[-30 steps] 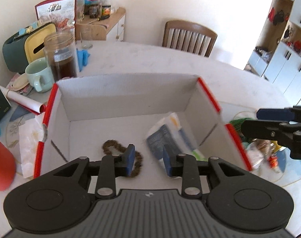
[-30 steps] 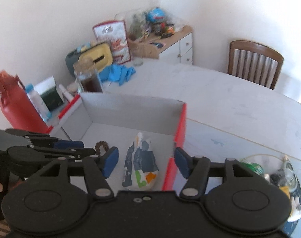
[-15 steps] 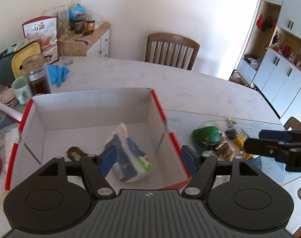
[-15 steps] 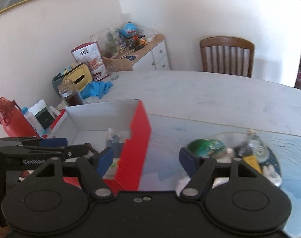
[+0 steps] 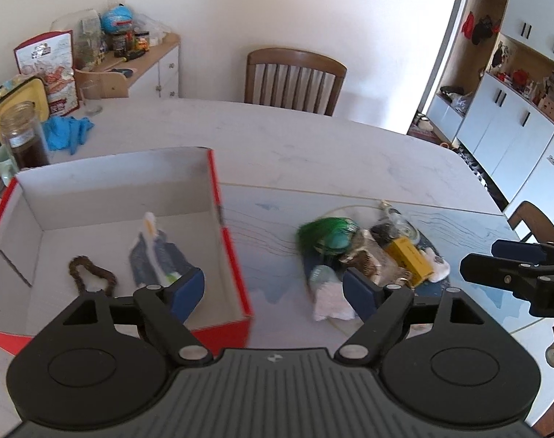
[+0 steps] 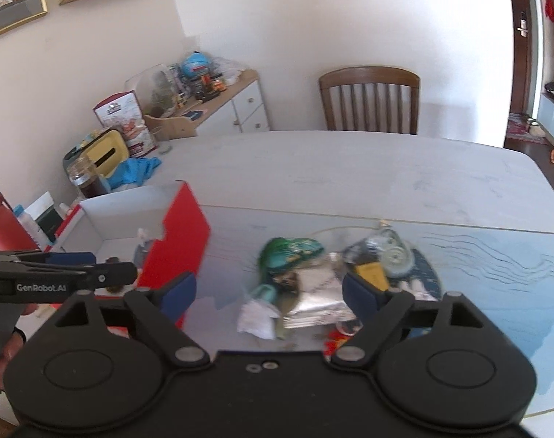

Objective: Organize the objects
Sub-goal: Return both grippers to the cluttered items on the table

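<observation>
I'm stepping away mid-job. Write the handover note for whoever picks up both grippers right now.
Left gripper: open, empty, at the box's right wall.
Right gripper: open, empty, above the pile.
Box: holds a blue-and-white packet and a brown hair tie.
Left to do: the pile on the glass plate beside the box, including a green bundle, yellow box, crumpled paper and silver pouch.

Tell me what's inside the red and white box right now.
Inside the box lie a blue-and-white packet and a brown scrunchie-like loop. The left gripper covers the near corner, so anything there is hidden.
</observation>
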Motion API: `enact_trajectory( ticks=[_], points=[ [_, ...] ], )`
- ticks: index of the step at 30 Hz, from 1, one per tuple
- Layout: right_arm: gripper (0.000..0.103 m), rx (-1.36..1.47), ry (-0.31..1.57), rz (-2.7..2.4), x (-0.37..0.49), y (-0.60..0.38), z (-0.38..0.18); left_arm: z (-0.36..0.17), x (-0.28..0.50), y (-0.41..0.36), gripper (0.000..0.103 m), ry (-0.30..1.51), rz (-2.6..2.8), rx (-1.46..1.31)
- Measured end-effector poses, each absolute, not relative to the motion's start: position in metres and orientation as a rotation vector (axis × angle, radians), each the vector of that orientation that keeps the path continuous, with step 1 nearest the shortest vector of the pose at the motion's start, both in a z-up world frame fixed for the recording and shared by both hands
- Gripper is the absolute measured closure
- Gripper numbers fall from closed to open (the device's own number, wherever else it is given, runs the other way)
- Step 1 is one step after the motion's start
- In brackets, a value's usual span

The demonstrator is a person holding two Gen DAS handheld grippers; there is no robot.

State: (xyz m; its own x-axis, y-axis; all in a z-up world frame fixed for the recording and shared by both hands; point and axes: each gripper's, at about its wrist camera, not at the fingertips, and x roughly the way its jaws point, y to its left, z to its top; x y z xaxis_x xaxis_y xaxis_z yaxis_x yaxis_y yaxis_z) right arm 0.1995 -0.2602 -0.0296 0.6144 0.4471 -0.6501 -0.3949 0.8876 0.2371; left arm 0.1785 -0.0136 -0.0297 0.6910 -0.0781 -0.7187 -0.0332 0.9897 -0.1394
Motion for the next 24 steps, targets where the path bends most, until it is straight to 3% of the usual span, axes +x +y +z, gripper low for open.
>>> enact_trajectory(
  ticks=[6,8,9,24],
  points=[
    [0.011,0.061,0.775,0.459,0.202,-0.289,-0.035,-0.037,0.182,-0.038,0.017,0.838,-0.058,-0.153],
    [0.011,0.061,0.78,0.452,0.203,-0.298,-0.037,-0.039,0.183,-0.044,0.002,0.835,-0.071,-0.172],
    [0.011,0.06,0.782,0.45,0.204,-0.303,-0.038,-0.041,0.183,-0.046,0.0,0.827,-0.073,-0.183],
    [0.011,-0.029,0.822,0.412,0.233,-0.343,-0.073,-0.078,0.193,-0.102,0.0,0.842,-0.16,-0.194]
  ],
)
